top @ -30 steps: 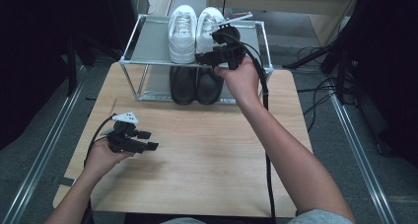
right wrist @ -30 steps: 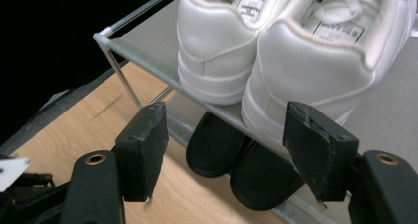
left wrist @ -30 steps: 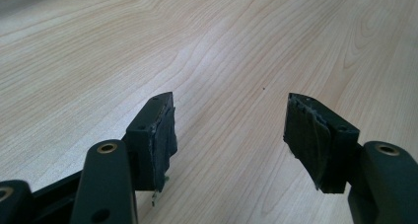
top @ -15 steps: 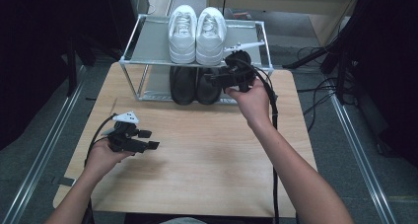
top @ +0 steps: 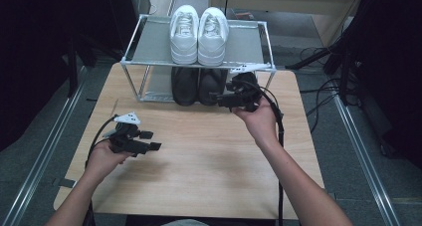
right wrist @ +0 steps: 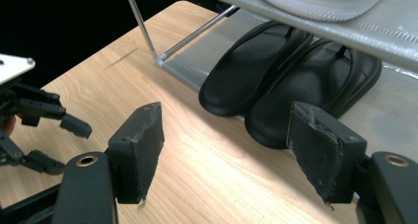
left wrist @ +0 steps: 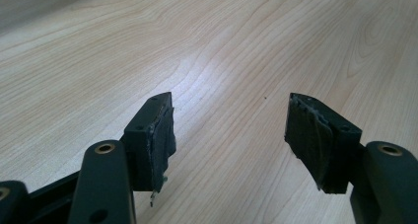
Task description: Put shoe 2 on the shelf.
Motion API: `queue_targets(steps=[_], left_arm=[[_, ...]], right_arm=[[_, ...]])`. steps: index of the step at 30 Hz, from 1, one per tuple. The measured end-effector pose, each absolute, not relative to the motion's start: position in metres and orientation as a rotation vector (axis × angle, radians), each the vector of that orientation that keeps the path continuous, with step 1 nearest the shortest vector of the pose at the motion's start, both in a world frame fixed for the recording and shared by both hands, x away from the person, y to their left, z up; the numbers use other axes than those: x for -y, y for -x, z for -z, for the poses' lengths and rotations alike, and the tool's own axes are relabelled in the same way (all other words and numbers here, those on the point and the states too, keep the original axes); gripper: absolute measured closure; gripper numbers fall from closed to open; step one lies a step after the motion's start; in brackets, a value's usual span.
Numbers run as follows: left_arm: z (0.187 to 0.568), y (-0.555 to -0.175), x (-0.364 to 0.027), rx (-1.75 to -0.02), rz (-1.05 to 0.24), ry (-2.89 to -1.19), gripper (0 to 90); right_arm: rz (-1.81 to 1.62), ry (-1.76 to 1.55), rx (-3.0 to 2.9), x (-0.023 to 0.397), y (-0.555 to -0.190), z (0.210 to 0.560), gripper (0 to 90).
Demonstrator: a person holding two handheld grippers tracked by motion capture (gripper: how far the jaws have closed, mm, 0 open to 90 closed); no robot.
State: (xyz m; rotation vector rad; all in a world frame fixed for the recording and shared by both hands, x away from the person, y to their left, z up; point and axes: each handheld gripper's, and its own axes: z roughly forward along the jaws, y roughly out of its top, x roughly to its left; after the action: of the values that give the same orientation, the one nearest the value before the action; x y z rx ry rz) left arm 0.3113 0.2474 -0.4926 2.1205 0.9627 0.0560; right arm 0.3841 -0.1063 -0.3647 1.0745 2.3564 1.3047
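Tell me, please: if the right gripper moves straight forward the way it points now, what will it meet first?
Most likely the black slippers on the rack's lower shelf. The right gripper is open and aims at their near ends; which one comes first is unclear.

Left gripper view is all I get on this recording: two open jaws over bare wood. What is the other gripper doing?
Observer: The right gripper is open and aimed at a pair of black sandals on the lower shelf of a metal rack.
Operator: Is it gripping them?
Observer: No. Its jaws stand wide apart with nothing between them, and they look just short of the sandals.
Operator: Anything else on that rack?
Observer: A pair of white sneakers sits on the top shelf, directly above the sandals.
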Motion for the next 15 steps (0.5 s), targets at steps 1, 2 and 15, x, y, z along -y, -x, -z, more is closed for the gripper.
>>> queue_targets(steps=[1,2,15], left_arm=[[0.493,-0.311,-0.247,-0.966,-0.057,-2.118,35.9],[0.493,-0.311,-0.247,-0.969,-0.057,-2.118,35.5],[0.494,-0.312,-0.247,-0.977,-0.064,-2.129,35.0]], right_arm=[[-1.308,-1.069,-2.357,0.107,-0.383,0.367,30.8],[-1.314,-1.057,-2.36,0.109,-0.381,0.371,30.7],[-1.369,-1.057,-2.421,0.135,-0.367,0.414,25.7]])
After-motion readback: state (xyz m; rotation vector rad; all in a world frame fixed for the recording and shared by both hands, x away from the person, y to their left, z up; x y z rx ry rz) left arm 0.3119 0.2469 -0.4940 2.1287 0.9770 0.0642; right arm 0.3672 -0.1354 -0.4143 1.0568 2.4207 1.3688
